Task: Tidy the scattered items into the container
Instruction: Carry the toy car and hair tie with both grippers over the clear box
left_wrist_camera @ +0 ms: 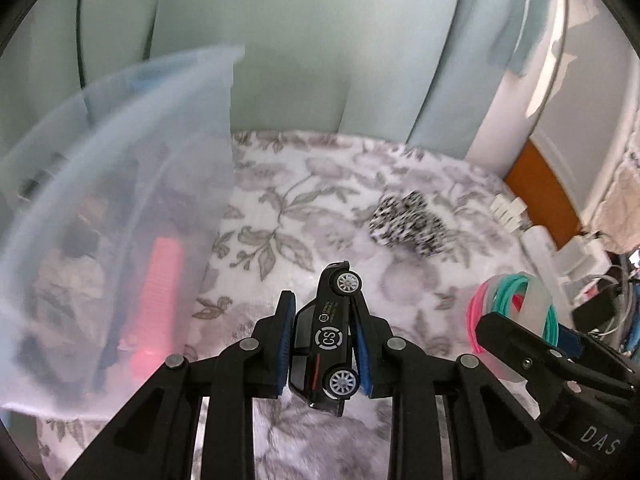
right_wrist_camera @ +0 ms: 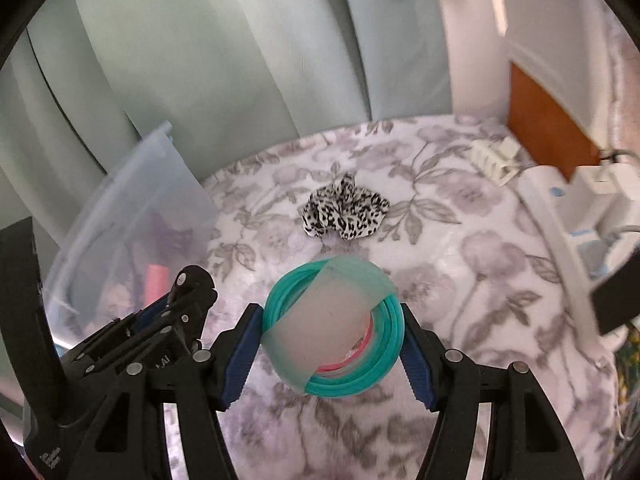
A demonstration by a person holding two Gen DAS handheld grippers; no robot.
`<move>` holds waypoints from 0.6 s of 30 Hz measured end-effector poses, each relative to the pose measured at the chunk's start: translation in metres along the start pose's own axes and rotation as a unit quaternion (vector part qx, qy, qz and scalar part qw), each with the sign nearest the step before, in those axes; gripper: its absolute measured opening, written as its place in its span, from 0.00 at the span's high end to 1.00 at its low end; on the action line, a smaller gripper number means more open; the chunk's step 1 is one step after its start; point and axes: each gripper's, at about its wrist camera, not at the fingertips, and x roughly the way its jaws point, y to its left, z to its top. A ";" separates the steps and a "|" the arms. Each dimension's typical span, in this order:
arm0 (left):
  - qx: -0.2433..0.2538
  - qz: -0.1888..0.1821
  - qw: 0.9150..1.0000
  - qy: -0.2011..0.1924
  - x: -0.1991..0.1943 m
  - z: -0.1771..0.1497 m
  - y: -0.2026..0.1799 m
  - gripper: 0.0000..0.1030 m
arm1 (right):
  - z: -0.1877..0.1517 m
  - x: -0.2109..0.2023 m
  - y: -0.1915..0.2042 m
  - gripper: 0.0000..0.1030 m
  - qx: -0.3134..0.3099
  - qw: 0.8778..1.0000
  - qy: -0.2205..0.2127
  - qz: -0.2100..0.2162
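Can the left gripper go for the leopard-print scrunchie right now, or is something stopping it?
Probably not yet. The left gripper is shut on the black toy car, so it has no free jaws. The way to the scrunchie over the floral blanket looks free once the car is dropped.

Container (right_wrist_camera: 132, 216) at left on blanket (right_wrist_camera: 460, 248); scrunchie (right_wrist_camera: 346, 212) lies right of it, power strip (right_wrist_camera: 494, 156) farther right.

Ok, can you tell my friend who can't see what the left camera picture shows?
The left tongs pinch a small black toy car above a flowery blanket. A see-through plastic container sits to the left, a spotted scrunchie lies further back, and the right tongs hold colourful bangles at the right.
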 end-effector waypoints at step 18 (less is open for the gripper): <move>0.001 -0.028 0.990 -0.140 -0.157 0.021 0.007 0.73 | 0.008 -0.153 0.064 0.34 -0.042 0.986 -0.157 0.025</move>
